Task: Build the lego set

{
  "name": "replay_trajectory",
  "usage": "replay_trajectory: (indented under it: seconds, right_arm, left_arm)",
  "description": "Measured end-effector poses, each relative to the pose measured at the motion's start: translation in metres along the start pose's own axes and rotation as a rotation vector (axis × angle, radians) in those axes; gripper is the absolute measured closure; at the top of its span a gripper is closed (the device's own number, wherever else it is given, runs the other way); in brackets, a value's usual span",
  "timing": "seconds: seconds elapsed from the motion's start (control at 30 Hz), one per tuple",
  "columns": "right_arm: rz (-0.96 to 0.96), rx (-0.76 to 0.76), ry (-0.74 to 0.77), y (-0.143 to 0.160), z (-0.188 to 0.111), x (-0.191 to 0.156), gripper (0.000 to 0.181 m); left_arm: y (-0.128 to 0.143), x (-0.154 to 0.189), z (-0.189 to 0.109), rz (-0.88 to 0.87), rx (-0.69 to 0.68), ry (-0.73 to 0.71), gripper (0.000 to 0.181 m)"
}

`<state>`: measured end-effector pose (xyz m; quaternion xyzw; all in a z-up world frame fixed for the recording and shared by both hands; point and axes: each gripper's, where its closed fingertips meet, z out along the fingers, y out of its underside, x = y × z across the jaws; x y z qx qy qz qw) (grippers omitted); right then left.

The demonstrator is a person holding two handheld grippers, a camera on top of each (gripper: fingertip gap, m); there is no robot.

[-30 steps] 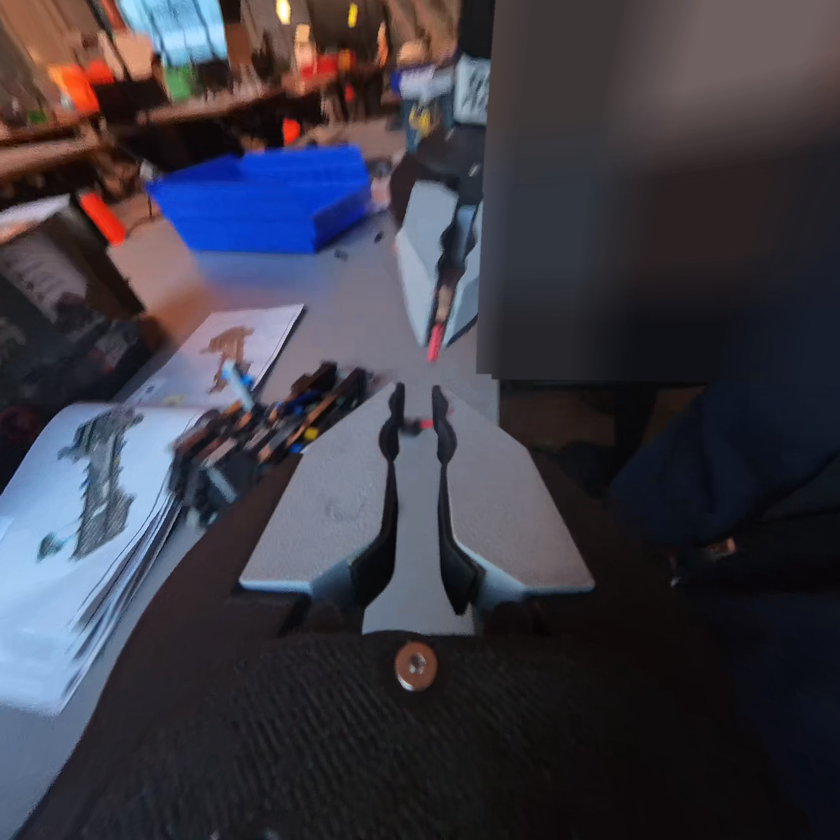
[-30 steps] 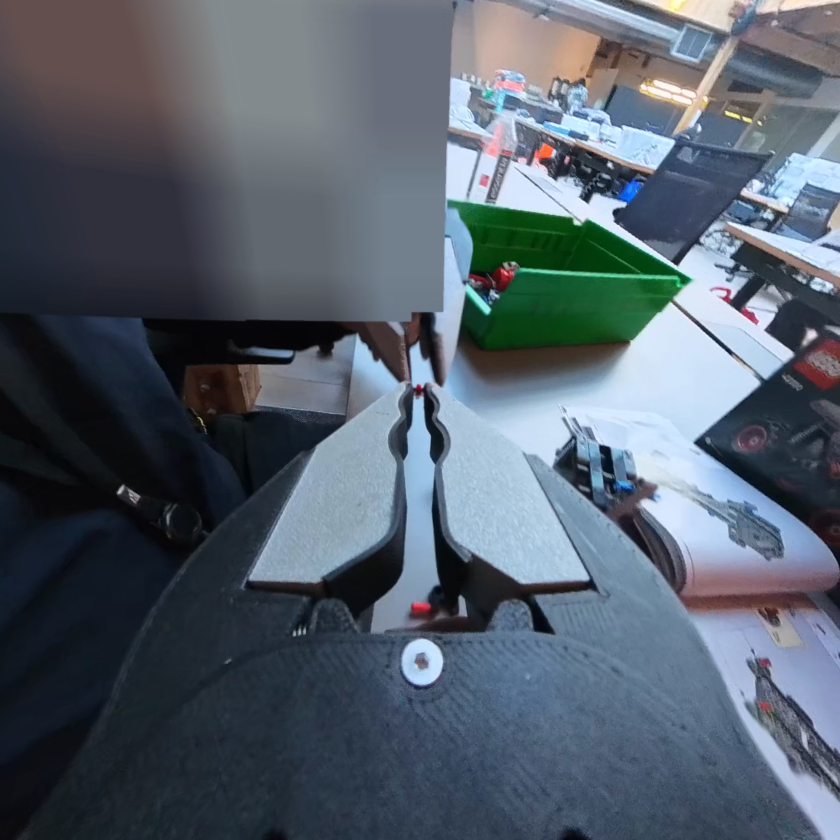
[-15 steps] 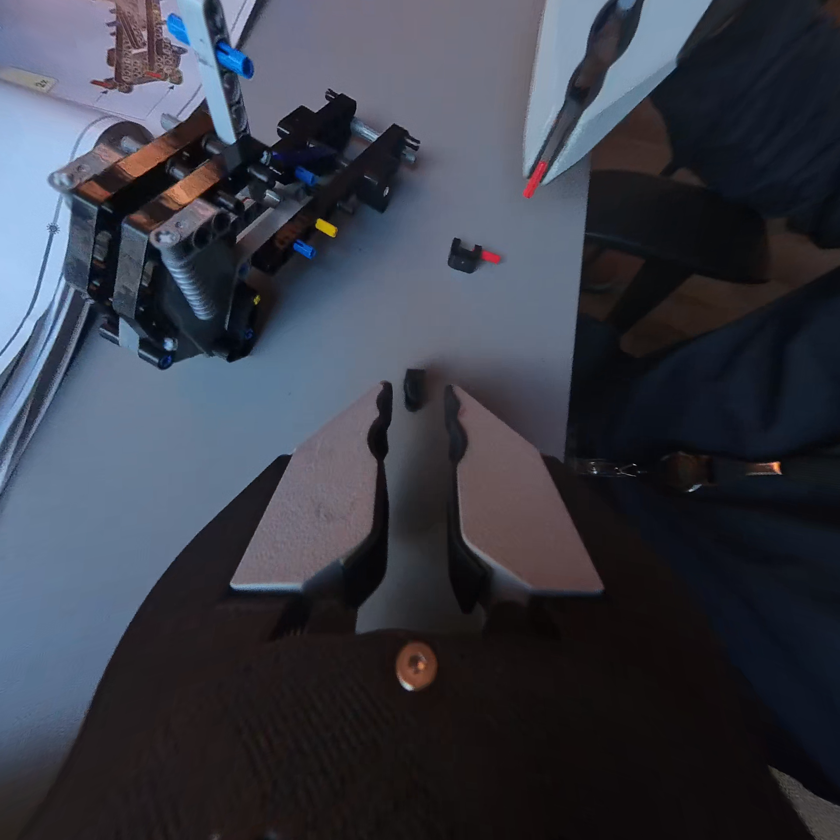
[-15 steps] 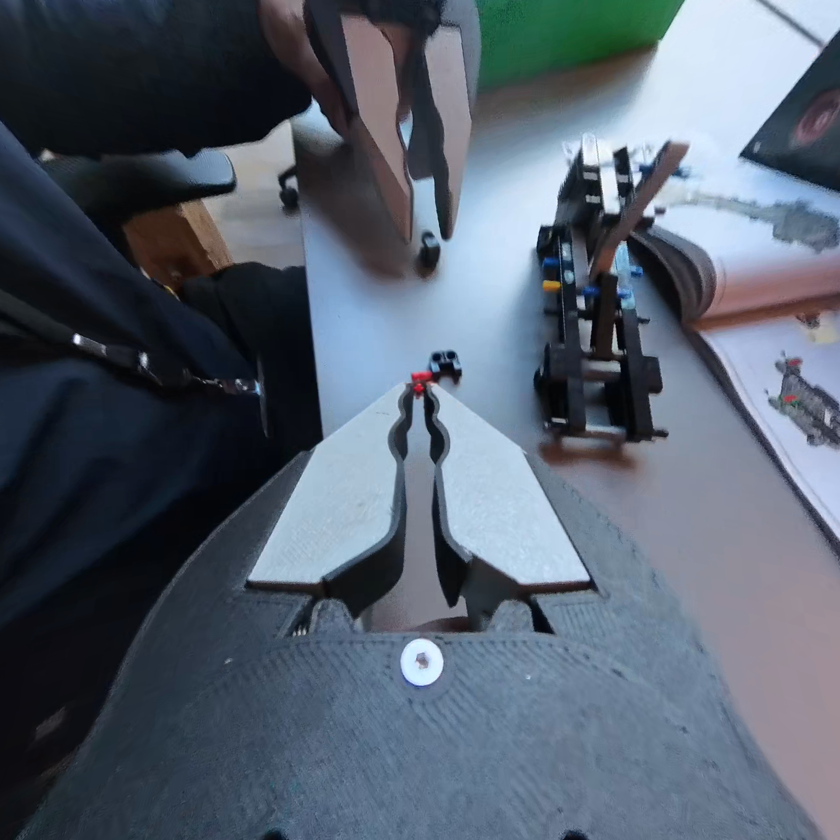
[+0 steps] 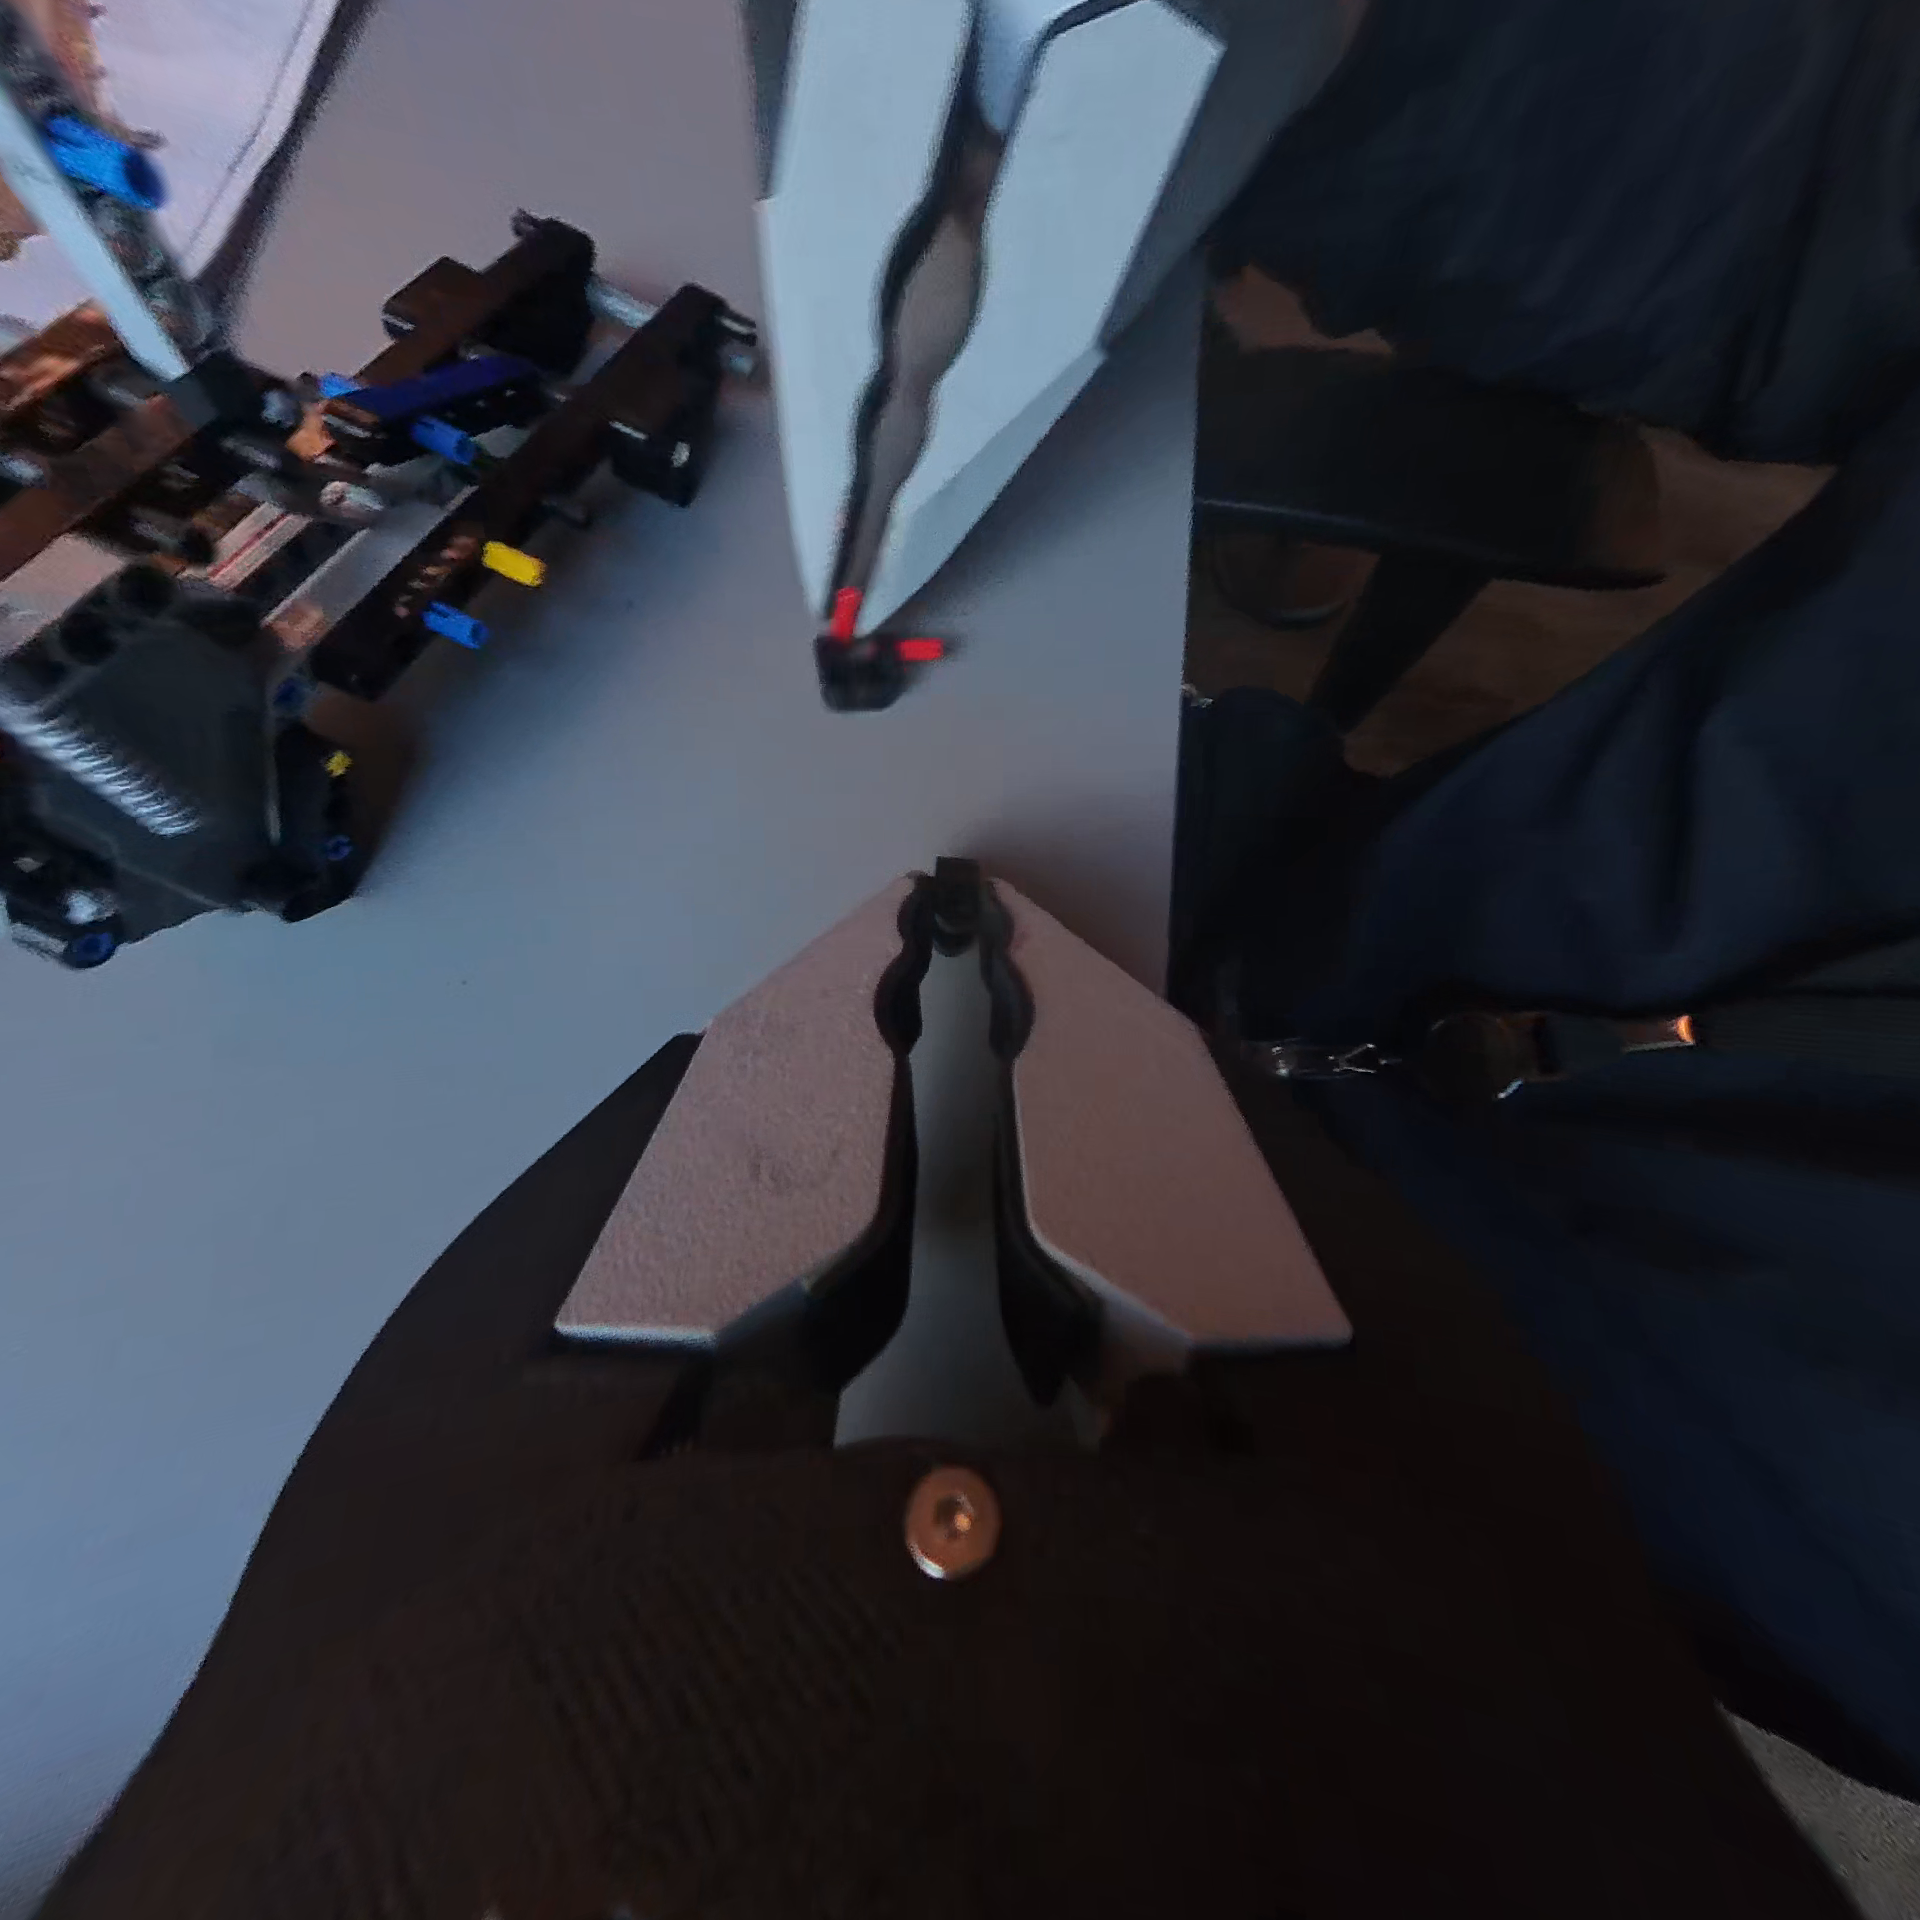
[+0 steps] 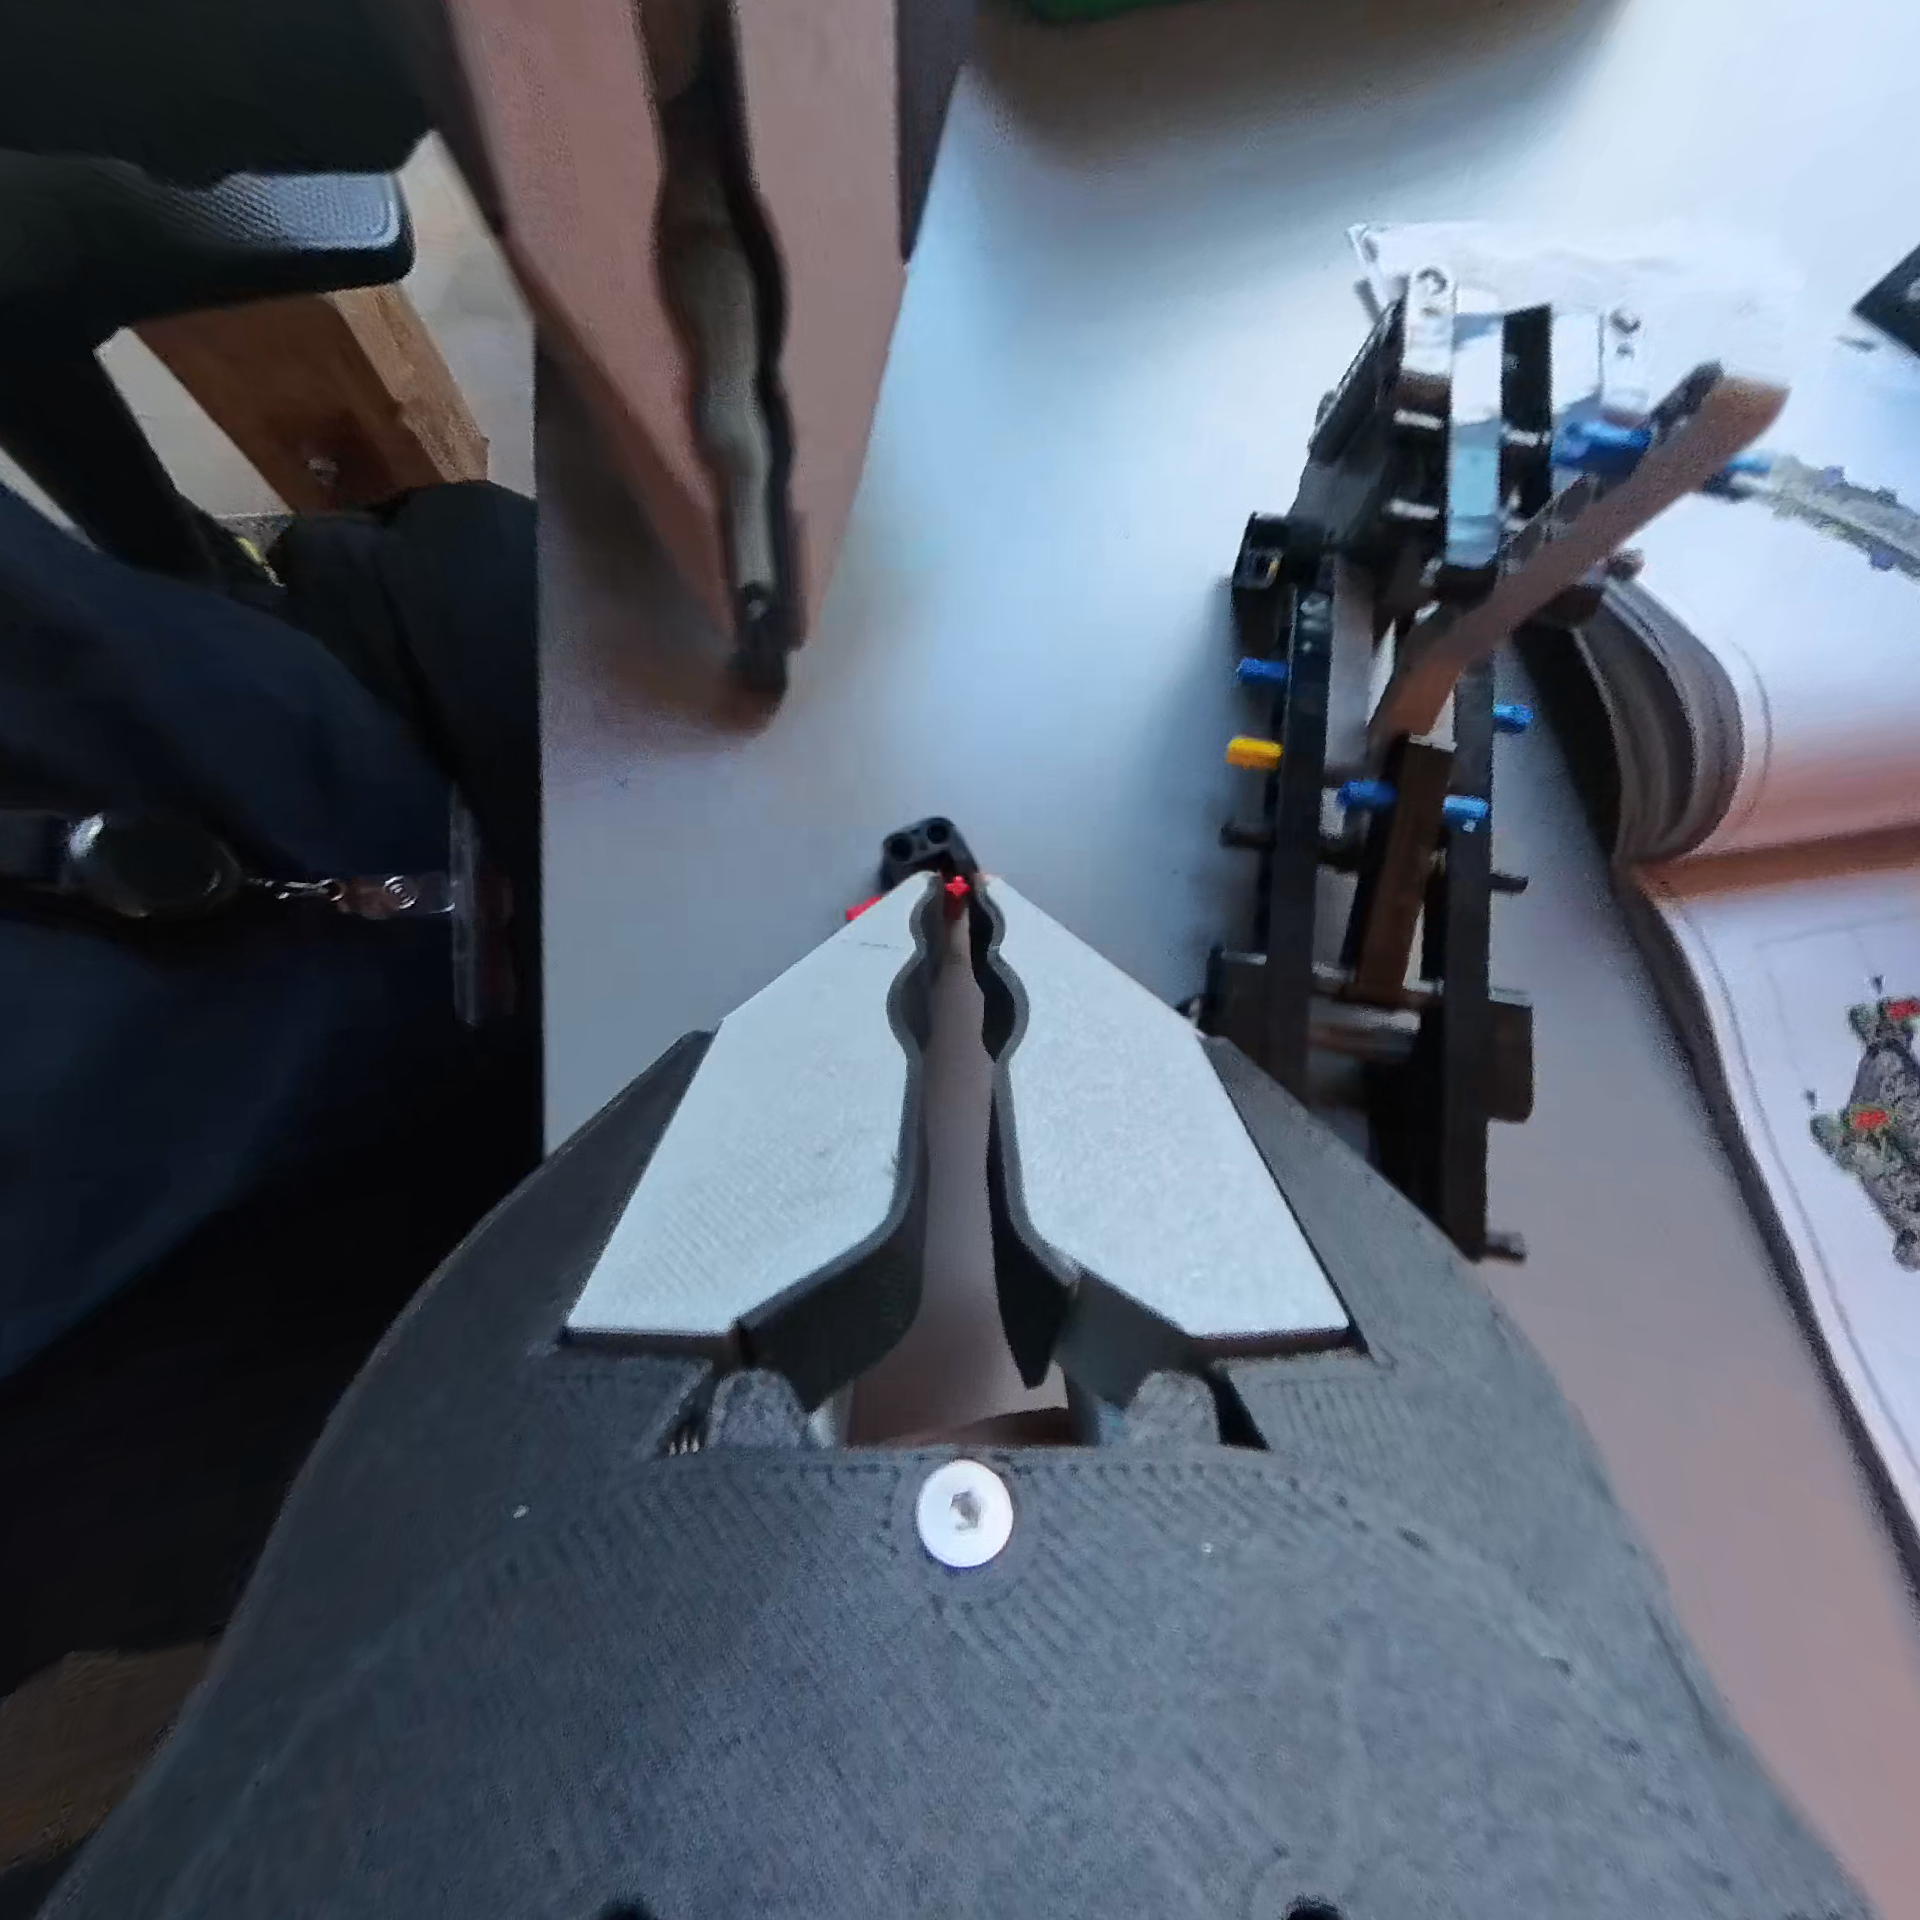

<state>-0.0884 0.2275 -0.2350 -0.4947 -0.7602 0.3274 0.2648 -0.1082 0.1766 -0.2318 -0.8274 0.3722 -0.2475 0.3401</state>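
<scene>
My right tool (image 6: 954, 891) pinches a red pin (image 6: 954, 886), aimed into the black connector (image 6: 923, 844) on the counter (image 6: 1039, 520). Left tool (image 5: 950, 902) grips a small black piece (image 5: 950, 878). Model (image 6: 1382, 790) waits at three o'clock.

Black lego frame (image 6: 1382, 883) with blue and yellow pins, laid lengthwise beside the open manual (image 6: 1787, 727), small black connector (image 5: 857, 675) with red pin lain near the table's (image 5: 623, 987) front edge, red pin (image 5: 847, 611) pinched above it, tiny black piece (image 5: 951, 883) pinched at that edge.
</scene>
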Motion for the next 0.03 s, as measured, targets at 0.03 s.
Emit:
replay_trajectory:
  seconds: [0.03]
  right_arm:
    - [0.002,0.000,0.001,-0.0031,0.0037,0.0033,0.181]
  left_arm:
    - [-0.0015,0.0037,0.0027,0.011,0.000,0.005,0.177]
